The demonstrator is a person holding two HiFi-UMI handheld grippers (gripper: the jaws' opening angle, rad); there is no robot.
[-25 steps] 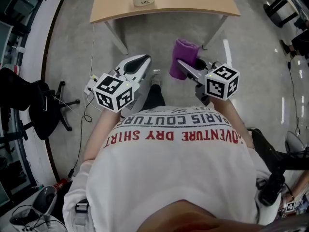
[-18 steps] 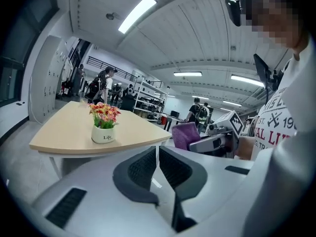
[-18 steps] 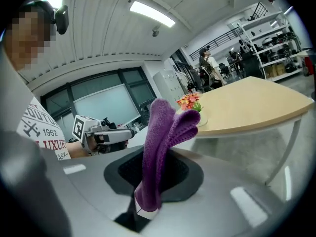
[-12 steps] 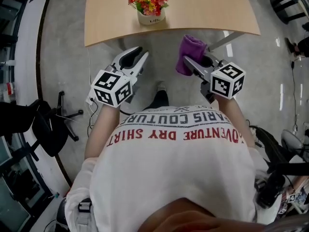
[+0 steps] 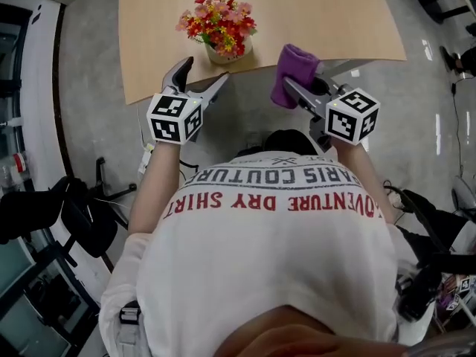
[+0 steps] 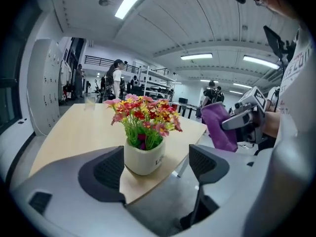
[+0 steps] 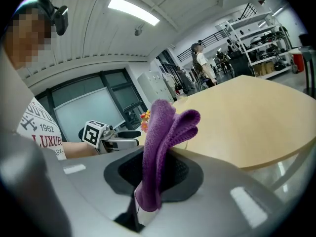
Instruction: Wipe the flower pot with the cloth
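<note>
A small white flower pot [image 5: 223, 54] with red, pink and yellow flowers stands near the front edge of a light wooden table [image 5: 327, 13]. In the left gripper view the flower pot [image 6: 143, 156] sits just ahead of the jaws. My left gripper [image 5: 199, 74] has just been opening and stands open at the table edge, nothing between its pads. My right gripper [image 5: 297, 86] is shut on a folded purple cloth [image 5: 288, 73], held at the table's edge right of the pot. In the right gripper view the purple cloth [image 7: 160, 147] stands up between the jaws.
The table's white legs [image 5: 338, 67] show under its front edge. A black office chair [image 5: 74, 214] stands at the left on the grey floor. Cables and dark gear lie at the right [image 5: 424, 236]. People and shelving stand far behind the table [image 6: 116, 80].
Both grippers have moved forward from over the floor to the table's front edge. The left jaws have spread apart. The purple cloth has stayed clamped in the right gripper.
</note>
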